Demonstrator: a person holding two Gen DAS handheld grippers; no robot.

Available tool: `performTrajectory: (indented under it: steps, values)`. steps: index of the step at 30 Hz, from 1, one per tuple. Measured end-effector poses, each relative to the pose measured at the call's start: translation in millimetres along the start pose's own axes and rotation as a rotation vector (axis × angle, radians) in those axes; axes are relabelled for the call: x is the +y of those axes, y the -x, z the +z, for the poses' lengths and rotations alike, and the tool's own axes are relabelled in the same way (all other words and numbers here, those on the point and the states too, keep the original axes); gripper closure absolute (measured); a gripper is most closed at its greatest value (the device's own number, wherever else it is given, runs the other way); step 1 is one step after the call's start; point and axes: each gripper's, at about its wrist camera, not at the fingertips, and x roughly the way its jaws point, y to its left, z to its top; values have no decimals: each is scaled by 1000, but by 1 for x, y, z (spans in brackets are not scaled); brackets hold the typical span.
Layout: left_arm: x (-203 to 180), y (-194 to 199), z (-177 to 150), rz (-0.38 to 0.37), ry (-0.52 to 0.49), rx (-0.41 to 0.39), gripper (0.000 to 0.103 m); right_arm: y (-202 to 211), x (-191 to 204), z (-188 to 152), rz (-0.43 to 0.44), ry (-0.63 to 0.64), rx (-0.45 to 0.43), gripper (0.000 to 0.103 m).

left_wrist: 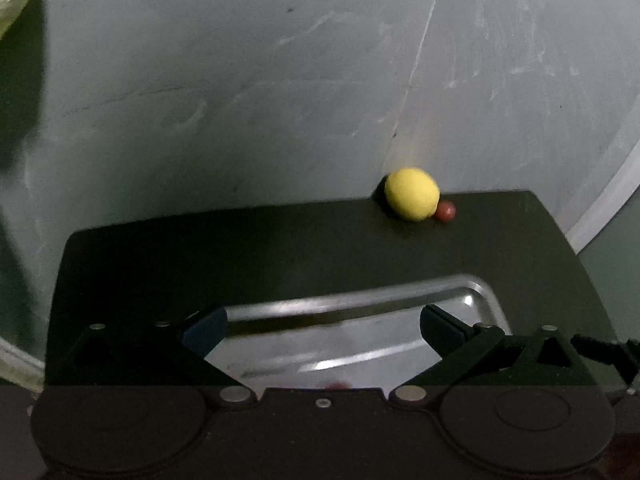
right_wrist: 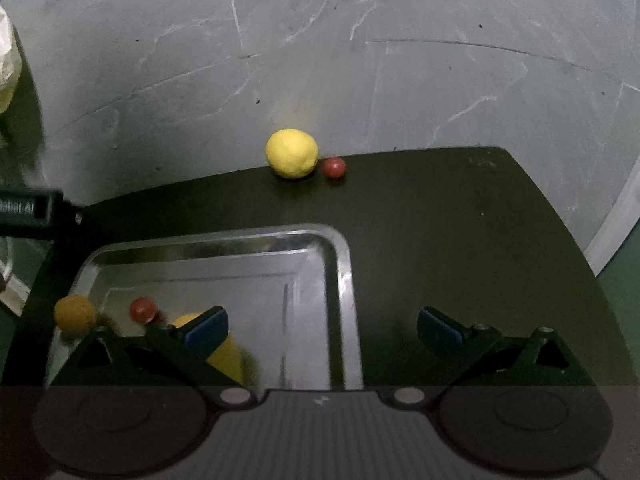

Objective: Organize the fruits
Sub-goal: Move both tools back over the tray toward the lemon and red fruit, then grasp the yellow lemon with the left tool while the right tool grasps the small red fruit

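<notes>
Both grippers hang with fingers apart and empty: right gripper (right_wrist: pixel 322 326) by the tray (right_wrist: pixel 344 276), left gripper (left_wrist: pixel 324 328) over it. Three fruits sit inside; lemon (right_wrist: pixel 292 153) and red berry (right_wrist: pixel 334 167) wait, touching, at the table's (right_wrist: pixel 460 220) far edge. Collecting looks half done; next, reach forward.

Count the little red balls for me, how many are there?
2. One little red ball sits on the dark table beside the yellow fruit. The other little red ball lies in the metal tray. More may hide behind the right gripper.
</notes>
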Motion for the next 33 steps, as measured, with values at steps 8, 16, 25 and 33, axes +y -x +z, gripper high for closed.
performTrajectory:
  steps: [8,16,25,33]
  values:
    - [-32,-28,27,-5,-10,-29,1,-27,-14,23,6,50,-21,0]
    - [-53,-55,42,3,-23,-18,1,-48,-31,41,21,60,-32,0]
    - [-66,-85,56,17,-8,-4,1,-79,-42,55,51,104,-26,0]
    - [-80,-111,70,-8,23,-11,1,-101,-40,70,85,177,-64,6]
